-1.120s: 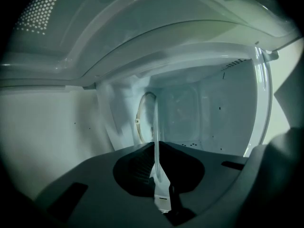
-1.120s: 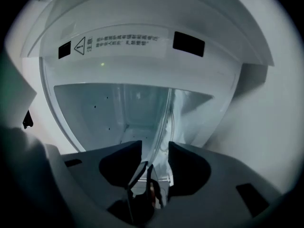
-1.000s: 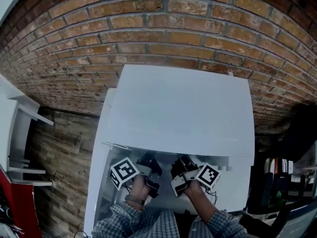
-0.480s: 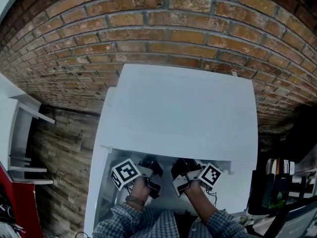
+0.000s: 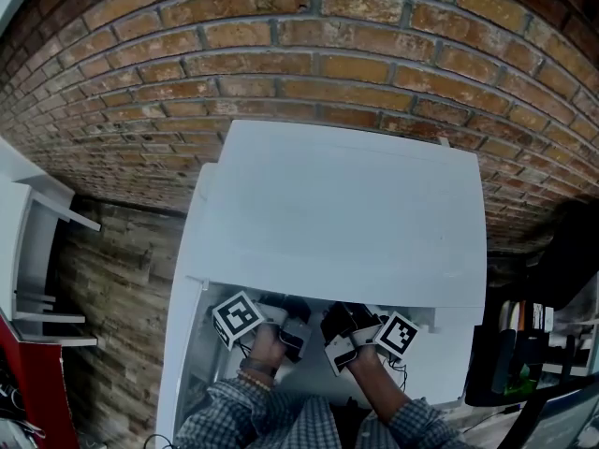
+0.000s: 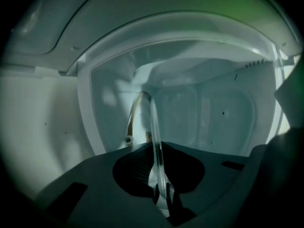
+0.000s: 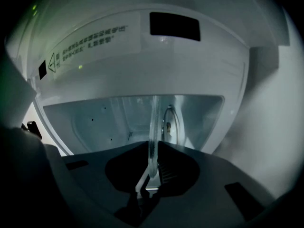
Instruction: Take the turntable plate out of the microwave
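Note:
The white microwave (image 5: 337,213) stands below me, and both grippers reach into its front opening. The clear glass turntable plate (image 6: 154,137) shows edge-on in both gripper views. My left gripper (image 6: 161,196) is shut on its rim, with the cavity's back wall beyond. My right gripper (image 7: 146,184) has just been closing, and the plate (image 7: 153,127) is now pinched between its jaws. In the head view the left gripper (image 5: 292,330) and right gripper (image 5: 337,333) sit side by side under the microwave's top edge, which hides the plate. A roller ring (image 6: 135,118) shows behind the plate.
A brick wall (image 5: 281,64) rises directly behind the microwave. A white shelf unit (image 5: 28,251) stands at the left, and dark clutter (image 5: 524,344) at the right. The cavity frame carries a warning label (image 7: 90,39). The cavity walls sit close round both grippers.
The left gripper has edged a little further toward the cavity. The right hand has stayed where it was.

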`<state>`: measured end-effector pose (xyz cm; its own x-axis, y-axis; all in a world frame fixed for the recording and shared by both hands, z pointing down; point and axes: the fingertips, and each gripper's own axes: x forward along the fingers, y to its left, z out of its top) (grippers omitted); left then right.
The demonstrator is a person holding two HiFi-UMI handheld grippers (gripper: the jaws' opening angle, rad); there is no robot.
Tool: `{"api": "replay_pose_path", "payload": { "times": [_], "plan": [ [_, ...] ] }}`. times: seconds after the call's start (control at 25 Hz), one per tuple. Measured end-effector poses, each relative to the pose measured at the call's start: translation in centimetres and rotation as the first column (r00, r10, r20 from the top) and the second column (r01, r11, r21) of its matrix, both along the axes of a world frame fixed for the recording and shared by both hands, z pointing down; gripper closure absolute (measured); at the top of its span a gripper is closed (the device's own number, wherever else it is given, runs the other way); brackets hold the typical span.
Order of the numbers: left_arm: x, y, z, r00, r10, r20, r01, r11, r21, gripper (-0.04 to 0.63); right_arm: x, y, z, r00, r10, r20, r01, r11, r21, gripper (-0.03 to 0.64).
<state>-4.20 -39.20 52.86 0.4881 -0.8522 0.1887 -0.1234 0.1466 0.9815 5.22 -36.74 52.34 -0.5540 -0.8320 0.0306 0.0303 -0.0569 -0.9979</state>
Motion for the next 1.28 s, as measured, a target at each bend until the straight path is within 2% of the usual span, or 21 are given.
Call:
{"api": "replay_pose_path", "payload": {
  "times": [0.08,0.28,0.6,1.12,1.28],
  "plan": [
    [-0.1,0.1,-0.4,0.998,-0.021,-0.056,0.022,1.000,0.014,0.560,-0.1,0.0,-0.4,1.000,-0.003,0.004,0.003,1.000,0.010,0.566],
    [0.2,1.3,-0.9,0.995,-0.030,-0.098,0.036,0.997,0.066,0.560,0.1,1.3,-0.5,1.000,-0.022,-0.016,0.022,1.000,0.017,0.565],
    [-0.1,4.2,-2.1,0.987,-0.045,-0.154,0.059,0.994,0.087,0.560,-0.2,4.0,-1.9,0.998,-0.051,-0.045,0.054,0.997,0.064,0.561],
    [-0.4,8.8,-6.0,0.974,0.036,-0.225,0.007,0.982,0.191,0.557,-0.9,8.7,-5.2,0.998,-0.045,-0.052,0.054,0.984,0.169,0.554],
    [-0.8,10.2,-6.4,0.971,0.052,-0.235,-0.004,0.980,0.201,0.555,-1.3,10.2,-5.5,0.998,-0.030,-0.051,0.038,0.984,0.176,0.552]
  ]
}}
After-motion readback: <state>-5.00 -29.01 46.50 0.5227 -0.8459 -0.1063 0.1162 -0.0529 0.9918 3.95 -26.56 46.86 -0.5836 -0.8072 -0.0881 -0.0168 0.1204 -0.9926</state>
